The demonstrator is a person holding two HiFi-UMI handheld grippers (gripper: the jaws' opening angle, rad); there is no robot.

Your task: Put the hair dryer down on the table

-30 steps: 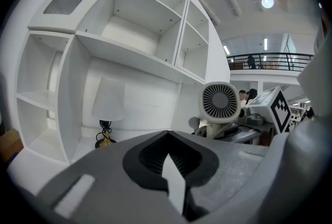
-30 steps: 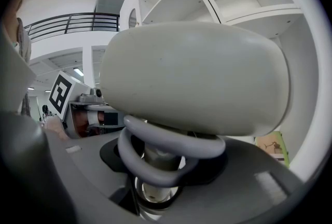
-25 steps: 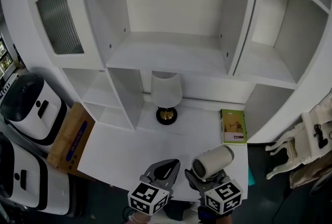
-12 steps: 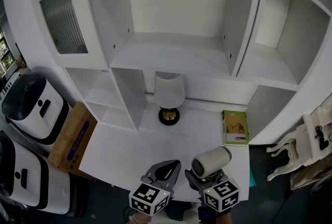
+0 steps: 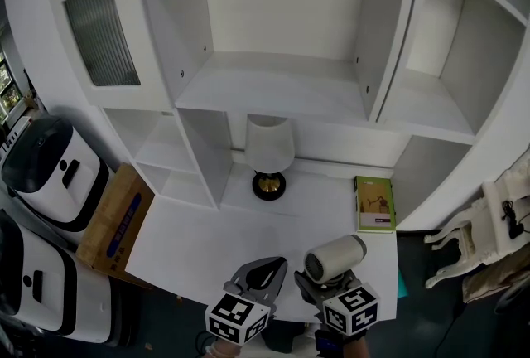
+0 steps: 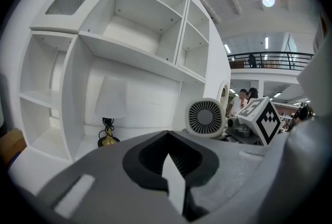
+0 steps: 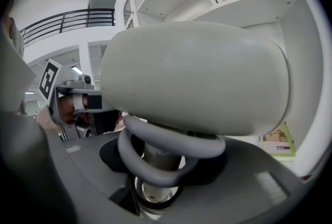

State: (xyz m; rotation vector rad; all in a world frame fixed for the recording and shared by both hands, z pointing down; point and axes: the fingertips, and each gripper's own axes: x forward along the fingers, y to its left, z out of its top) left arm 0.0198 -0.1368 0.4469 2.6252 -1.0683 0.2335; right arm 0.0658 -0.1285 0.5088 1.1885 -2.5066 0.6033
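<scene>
The right gripper (image 5: 313, 288) clamps the beige plastic hair dryer (image 5: 333, 255) by its handle, barrel above the jaws, over the near edge of the white worktop (image 5: 207, 240). The left gripper (image 5: 263, 272) is closed and empty.

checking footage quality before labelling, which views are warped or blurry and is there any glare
Head view: mild bending of the shelf unit, sharp, even light. Left gripper view: strong fisheye with dark corners, and a ceiling lamp glares. Right gripper view: fisheye too; the hair dryer fills the frame.
</scene>
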